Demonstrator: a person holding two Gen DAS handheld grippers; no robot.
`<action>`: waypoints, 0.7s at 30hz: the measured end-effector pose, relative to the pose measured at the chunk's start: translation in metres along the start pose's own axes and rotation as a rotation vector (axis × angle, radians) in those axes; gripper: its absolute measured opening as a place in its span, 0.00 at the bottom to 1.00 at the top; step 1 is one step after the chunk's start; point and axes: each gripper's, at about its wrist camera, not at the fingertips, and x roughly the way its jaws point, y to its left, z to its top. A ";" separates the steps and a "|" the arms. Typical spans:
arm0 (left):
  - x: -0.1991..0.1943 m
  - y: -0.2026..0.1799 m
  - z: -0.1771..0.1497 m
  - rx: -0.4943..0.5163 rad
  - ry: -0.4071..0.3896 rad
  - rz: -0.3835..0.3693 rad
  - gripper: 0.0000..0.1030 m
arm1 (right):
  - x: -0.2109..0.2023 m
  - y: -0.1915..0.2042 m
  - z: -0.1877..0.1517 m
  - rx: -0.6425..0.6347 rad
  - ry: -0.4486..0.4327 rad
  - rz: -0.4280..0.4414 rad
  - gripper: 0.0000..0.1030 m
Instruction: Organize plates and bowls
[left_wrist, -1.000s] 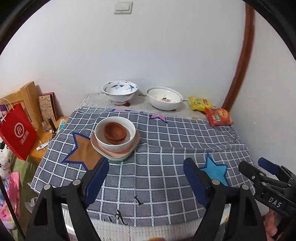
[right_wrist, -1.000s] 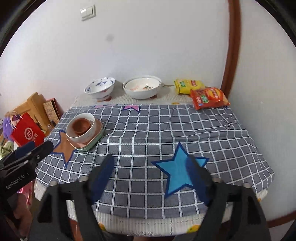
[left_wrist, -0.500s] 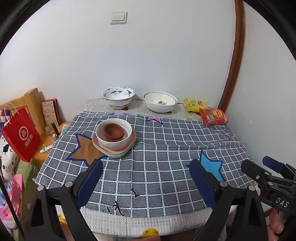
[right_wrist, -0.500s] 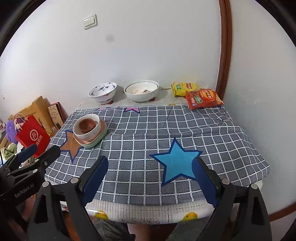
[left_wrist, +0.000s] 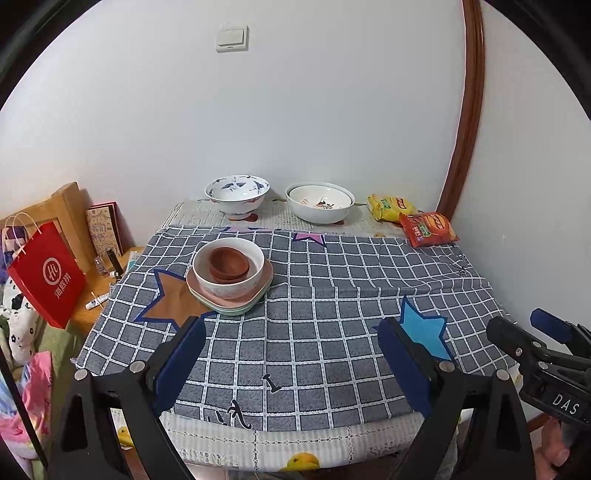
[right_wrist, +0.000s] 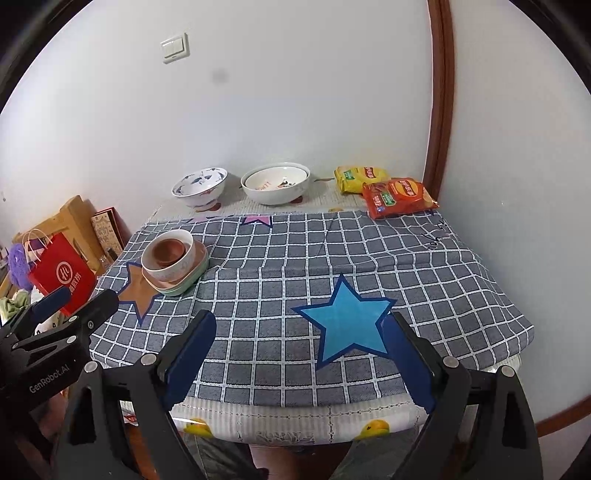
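The right gripper is hovering with jaws wide apart over the checked tablecloth, while a brown bowl is sitting nested in a white bowl on stacked plates.

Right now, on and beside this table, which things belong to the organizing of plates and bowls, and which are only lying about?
Belong to the job:
- brown bowl inside white bowl
- stacked plates under them
- blue-patterned bowl
- large white bowl

Only lying about:
- yellow snack packet
- red snack packet
- red paper bag
- checked cloth
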 end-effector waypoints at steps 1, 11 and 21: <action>0.000 0.000 0.000 0.001 -0.001 0.002 0.92 | 0.000 0.000 0.000 0.003 -0.001 -0.001 0.88; -0.001 -0.002 0.001 0.003 -0.002 0.001 0.92 | 0.000 -0.002 -0.002 0.018 0.000 0.001 0.88; -0.001 -0.004 -0.001 0.005 0.000 -0.005 0.92 | 0.001 -0.004 -0.003 0.022 0.000 0.001 0.88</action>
